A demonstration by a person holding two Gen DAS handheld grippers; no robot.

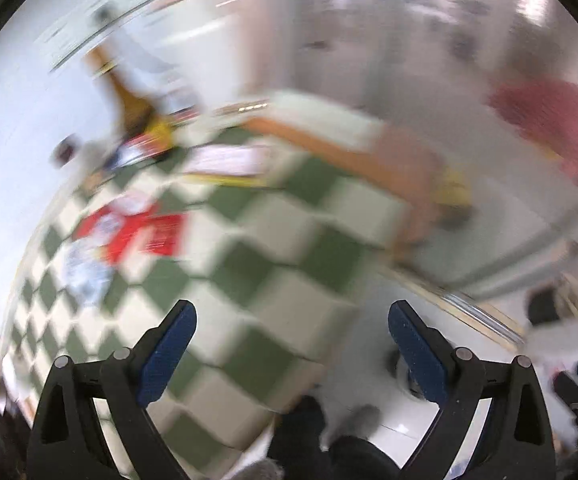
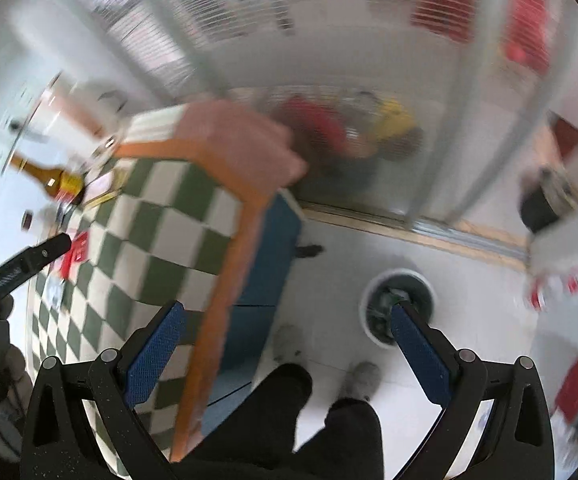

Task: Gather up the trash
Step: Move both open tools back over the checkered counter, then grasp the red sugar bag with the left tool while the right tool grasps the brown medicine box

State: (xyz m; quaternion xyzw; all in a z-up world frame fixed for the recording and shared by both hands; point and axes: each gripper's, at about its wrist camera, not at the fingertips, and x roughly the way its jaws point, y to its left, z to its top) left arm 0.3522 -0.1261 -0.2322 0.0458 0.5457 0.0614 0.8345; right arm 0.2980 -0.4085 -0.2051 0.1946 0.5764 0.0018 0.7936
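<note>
A green-checked tablecloth (image 2: pixel 177 216) covers the table above white floor (image 2: pixel 429 420).

A table (image 2: pixel 225 184) draped in a green-and-white checked cloth (image 1: pixel 257 264) with an orange border (image 2: pixel 225 292) is standing on a glossy white tiled floor (image 2: pixel 337 280). Blue panels (image 2: pixel 265 280) are showing under the cloth's edge. A sliding glass door (image 2: pixel 369 80) on a metal track (image 2: pixel 429 232) is letting in daylight. Motion blur is smearing both views.
</note>
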